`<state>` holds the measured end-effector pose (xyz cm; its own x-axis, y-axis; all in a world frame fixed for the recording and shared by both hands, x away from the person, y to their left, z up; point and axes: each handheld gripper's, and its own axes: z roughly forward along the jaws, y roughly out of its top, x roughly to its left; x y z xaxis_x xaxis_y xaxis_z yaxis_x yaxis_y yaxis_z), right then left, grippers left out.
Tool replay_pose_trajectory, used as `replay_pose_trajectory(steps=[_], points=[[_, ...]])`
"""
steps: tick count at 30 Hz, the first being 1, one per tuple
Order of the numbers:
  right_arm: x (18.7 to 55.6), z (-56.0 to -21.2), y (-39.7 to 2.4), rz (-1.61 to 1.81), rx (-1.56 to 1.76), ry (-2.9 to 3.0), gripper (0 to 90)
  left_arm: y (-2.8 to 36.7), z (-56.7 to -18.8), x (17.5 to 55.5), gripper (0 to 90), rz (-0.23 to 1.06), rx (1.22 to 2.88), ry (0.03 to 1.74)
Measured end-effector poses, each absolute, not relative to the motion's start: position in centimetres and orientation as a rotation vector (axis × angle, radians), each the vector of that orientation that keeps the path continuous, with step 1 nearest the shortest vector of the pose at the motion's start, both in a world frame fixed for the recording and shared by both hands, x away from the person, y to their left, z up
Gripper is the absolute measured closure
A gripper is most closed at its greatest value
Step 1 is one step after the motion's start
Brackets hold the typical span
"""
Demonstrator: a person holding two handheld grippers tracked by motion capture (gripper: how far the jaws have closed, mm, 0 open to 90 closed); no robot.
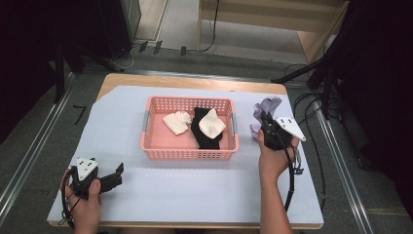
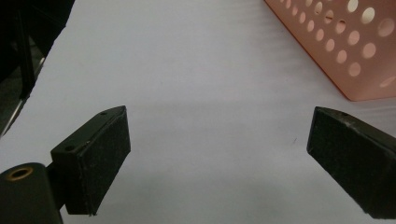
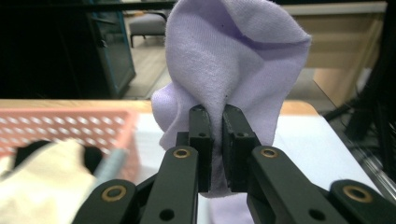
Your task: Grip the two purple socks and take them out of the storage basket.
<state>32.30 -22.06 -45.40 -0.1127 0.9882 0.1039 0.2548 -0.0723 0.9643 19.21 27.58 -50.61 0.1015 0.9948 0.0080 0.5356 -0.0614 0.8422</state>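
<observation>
At three o'clock of the pink basket (image 1: 190, 127), my right gripper (image 3: 215, 135) pinches the lilac sock (image 3: 233, 60) tight for carrying it in, while my left gripper (image 2: 219, 154) idles wide open, empty.

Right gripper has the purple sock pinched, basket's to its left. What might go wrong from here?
1. The right gripper pinches only a thin fold of the purple sock; it may slip out.
2. Loose fabric hanging below could snag the pink basket rim.
3. The sock may land on the cream cloth, not bare floor.
</observation>
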Motion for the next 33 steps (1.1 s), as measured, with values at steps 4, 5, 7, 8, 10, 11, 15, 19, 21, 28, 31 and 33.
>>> replay_pose_trajectory(steps=[4,5,7,8,10,11,15,19,21,28,31,33], points=[[32.3,-46.9,-23.4,1.198,1.452,1.444,84.4,27.6,-50.6,19.2,6.8,0.841,1.688,1.517],[32.3,-47.4,-23.8,1.185,1.469,1.448,84.4,27.6,-50.6,19.2,6.8,0.841,1.687,1.517],[32.3,-48.2,-24.3,1.164,1.497,1.45,84.3,27.6,-50.6,19.2,6.8,0.84,1.687,1.515],[32.4,-48.5,-24.5,1.155,1.498,1.455,84.3,27.6,-50.6,19.2,6.8,0.84,1.687,1.515],[32.4,-49.4,-25.1,1.129,1.531,1.463,84.3,27.6,-50.6,19.2,6.8,0.842,1.686,1.516],[32.4,-49.7,-25.3,1.117,1.541,1.464,84.2,27.6,-50.6,19.2,6.8,0.841,1.686,1.516],[32.4,-50.7,-25.8,1.09,1.574,1.491,83.7,27.6,-50.6,19.2,6.8,0.841,1.685,1.516],[32.5,-51.0,-26.1,1.134,1.643,1.53,73.6,27.6,-50.6,19.2,6.8,0.841,1.685,1.516],[32.4,-50.8,-26.2,1.186,1.661,1.52,65.3,27.6,-50.6,19.2,6.8,0.841,1.685,1.517],[31.5,-49.5,-26.5,1.223,1.607,1.488,50.3,27.5,-50.6,19.2,6.8,0.842,1.687,1.516],[30.7,-48.8,-26.8,1.245,1.584,1.474,47.6,27.5,-50.6,19.2,6.8,0.842,1.687,1.517],[30.1,-48.3,-27.1,1.278,1.568,1.467,42.7,27.5,-50.6,19.2,6.8,0.844,1.689,1.517]])
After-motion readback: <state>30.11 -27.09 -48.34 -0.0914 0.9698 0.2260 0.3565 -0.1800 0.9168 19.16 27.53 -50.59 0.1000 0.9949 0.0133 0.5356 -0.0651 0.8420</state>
